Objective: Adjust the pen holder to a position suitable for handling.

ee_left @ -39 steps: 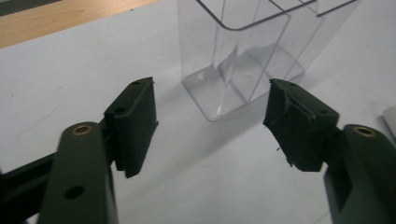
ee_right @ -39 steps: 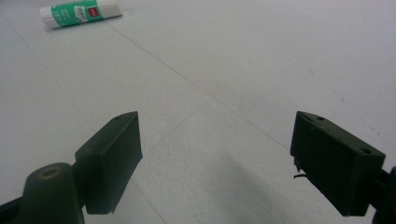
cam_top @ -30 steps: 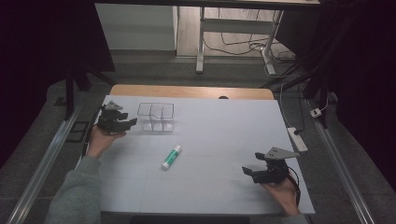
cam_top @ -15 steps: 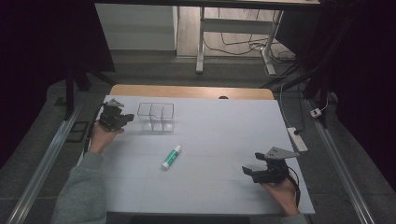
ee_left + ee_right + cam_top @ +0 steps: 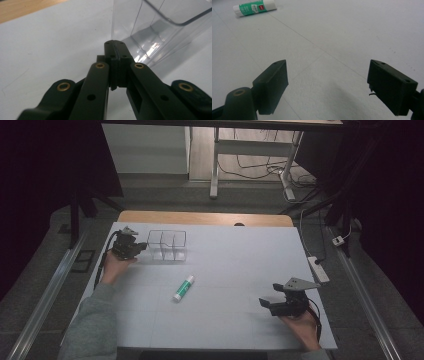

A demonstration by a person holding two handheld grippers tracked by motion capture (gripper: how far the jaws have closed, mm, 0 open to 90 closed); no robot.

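A green and white glue stick (image 5: 183,288) lies on the white table (image 5: 230,265) near its middle; the right gripper view has the glue stick (image 5: 254,7) at top left. A clear plastic organizer (image 5: 167,244) with compartments stands at the back left. My left gripper (image 5: 141,246) is shut with nothing between its jaws, its tip just left of the organizer (image 5: 155,32). In the left gripper view the closed tips of the left gripper (image 5: 115,43) sit against the box's near corner. My right gripper (image 5: 264,304) rests open near the front right, and the right gripper (image 5: 327,75) holds nothing.
A wooden strip (image 5: 205,218) runs along the table's far edge. A power strip (image 5: 320,269) lies off the right edge. Metal rails (image 5: 45,300) flank the table. Desk legs and cables (image 5: 250,165) stand on the floor beyond.
My left gripper has shifted slightly toward the organizer. The right gripper and the glue stick have stayed put.
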